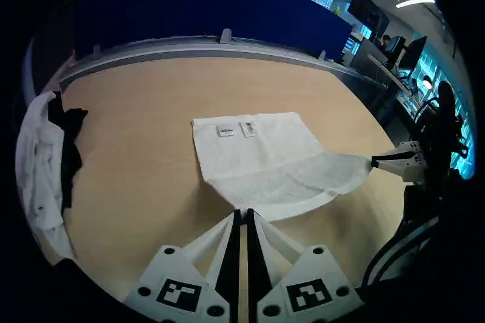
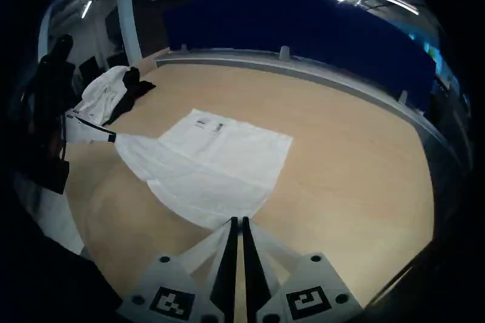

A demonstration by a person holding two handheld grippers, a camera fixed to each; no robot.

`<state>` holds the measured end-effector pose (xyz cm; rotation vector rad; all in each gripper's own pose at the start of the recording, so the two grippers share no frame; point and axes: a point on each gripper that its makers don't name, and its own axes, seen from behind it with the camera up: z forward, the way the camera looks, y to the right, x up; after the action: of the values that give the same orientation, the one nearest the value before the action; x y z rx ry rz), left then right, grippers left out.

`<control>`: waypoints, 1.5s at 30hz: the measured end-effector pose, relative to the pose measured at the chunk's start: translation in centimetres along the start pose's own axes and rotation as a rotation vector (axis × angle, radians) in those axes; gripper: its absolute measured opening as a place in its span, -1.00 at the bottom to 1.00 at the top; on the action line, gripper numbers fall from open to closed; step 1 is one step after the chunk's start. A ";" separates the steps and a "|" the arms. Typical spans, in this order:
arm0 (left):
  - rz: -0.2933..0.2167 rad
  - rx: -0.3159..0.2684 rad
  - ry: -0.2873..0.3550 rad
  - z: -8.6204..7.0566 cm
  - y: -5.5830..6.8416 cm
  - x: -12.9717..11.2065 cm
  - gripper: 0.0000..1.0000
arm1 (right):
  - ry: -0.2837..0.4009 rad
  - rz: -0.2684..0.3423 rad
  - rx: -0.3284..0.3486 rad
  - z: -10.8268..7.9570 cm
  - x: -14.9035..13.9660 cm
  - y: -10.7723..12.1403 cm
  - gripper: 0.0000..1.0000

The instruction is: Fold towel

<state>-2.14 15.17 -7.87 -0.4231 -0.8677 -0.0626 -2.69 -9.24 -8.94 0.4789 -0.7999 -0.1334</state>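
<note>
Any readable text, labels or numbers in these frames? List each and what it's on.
No text can be read.
Two labels on the towel: print too small.
Black-and-white marker squares on the left gripper: patterns, not words.

Left gripper (image 1: 243, 213) and right gripper (image 2: 237, 220), of identical build. Each has two long, tapering fingers (image 1: 229, 256) with black inner faces and white outer shells, widening into white blocks at the base. Every block bears a square black-and-white marker (image 1: 180, 294) and dark round screw holes (image 1: 169, 251) near its corners.
</note>
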 end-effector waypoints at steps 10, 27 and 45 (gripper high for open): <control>-0.018 -0.021 -0.014 -0.7 0.6 -1.1 -0.86 | -0.011 0.016 -0.009 -0.9 -0.8 -0.5 -0.91; -0.023 -0.024 -0.037 0.0 1.0 -3.0 -0.87 | -0.075 0.038 0.001 2.5 -7.2 -4.3 -0.14; -0.019 -0.026 -0.055 0.2 0.8 -4.3 -0.86 | -0.144 0.049 0.003 4.1 -11.5 -5.7 -0.30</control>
<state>-4.90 15.45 -11.21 -0.4429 -0.9258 -0.0799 -13.29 -12.40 -16.69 0.4558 -0.9521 -0.1221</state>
